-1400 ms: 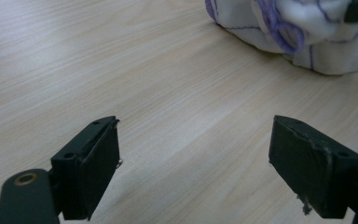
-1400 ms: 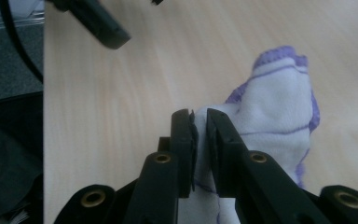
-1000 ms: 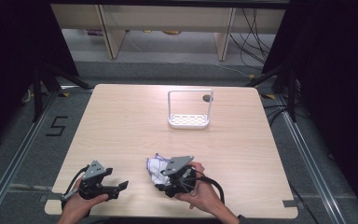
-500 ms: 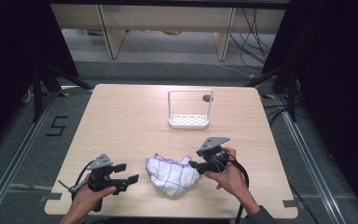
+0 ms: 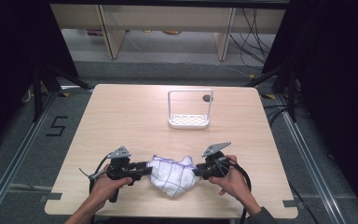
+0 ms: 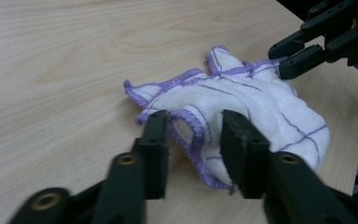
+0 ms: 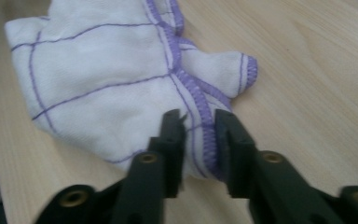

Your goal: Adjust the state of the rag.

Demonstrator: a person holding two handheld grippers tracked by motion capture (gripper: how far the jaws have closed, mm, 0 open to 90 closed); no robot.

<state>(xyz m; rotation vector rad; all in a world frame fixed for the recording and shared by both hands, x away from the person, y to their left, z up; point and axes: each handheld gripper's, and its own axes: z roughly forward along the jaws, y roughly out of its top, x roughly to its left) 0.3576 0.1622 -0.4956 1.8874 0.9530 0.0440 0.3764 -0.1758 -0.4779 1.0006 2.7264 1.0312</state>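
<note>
A white cloth with purple stitched edging and thin purple grid lines (image 5: 171,174) lies crumpled on the near part of the light wooden table (image 5: 135,116), between the two hand-held grippers. Its bulk rests flat on the wood, with a few hemmed corners sticking up along its far side.

The left gripper (image 5: 142,169) comes at the cloth from its left edge. In the left gripper view its two black jaws have just been closing and now stand narrow, with a rolled fold of the purple hem (image 6: 193,135) between them; the pads sit at the fold on both sides, though whether they press it firmly cannot be told for sure. The person's left hand (image 5: 106,185) grips the tool from below, its cable looping beside it.

The right gripper (image 5: 196,171) meets the cloth at its right edge. In the right gripper view its jaws have also just been closing and stand narrow, pinching a strip of cloth with the stitched hem (image 7: 200,128) between the pads. The right hand (image 5: 230,179) holds that gripper, and a grey three-cornered plate rides on top of it.

Farther back, well apart from the cloth, a small white rack with a perforated base and a tall wire frame (image 5: 189,120) stands upright near the table's far edge. Beyond the table lie a grey floor, pale wooden furniture legs and loose dark cables.
</note>
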